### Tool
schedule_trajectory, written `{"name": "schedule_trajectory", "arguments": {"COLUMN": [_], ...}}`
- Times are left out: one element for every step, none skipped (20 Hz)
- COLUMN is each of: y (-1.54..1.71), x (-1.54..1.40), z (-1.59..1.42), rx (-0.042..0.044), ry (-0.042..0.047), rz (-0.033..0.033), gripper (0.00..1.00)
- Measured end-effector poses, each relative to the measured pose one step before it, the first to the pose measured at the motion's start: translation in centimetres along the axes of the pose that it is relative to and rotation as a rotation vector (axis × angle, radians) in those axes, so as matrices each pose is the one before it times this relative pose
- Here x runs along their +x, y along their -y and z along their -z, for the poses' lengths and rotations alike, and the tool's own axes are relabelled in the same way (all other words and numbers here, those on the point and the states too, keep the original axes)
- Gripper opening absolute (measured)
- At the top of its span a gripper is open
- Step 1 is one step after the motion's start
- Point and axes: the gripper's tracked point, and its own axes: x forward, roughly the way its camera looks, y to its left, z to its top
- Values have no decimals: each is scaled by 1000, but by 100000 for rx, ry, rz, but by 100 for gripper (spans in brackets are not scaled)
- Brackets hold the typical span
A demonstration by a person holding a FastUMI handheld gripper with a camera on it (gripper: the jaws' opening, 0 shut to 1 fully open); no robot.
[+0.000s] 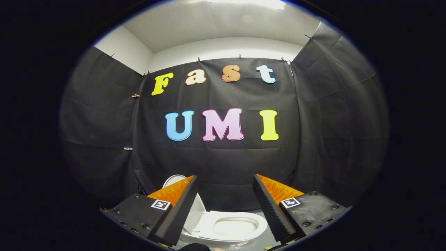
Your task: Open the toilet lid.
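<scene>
The booth is closed in by black cloth walls under a white ceiling, and the toilet (226,228) stands low in front of the back wall. Left of the bowl the toilet lid (193,212) already stands raised, leaning towards the wall, partly hidden behind the left finger. The seat ring lies open between the fingers. The gripper (224,209) has its fingers spread wide, holding nothing. I judge the lid is open; the good move now is to draw back without knocking it.

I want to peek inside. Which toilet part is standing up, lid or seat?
The lid stands up behind the left finger. The seat lies flat around the bowl, between the open gripper's fingers.
</scene>
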Motion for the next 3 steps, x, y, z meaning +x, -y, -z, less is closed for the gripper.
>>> {"name": "schedule_trajectory", "arguments": {"y": [21, 4, -18], "x": [6, 33, -10], "z": [-31, 2, 60], "rx": [-15, 14, -16], "ry": [53, -36, -114], "rz": [0, -11, -34], "gripper": [99, 98, 98]}}
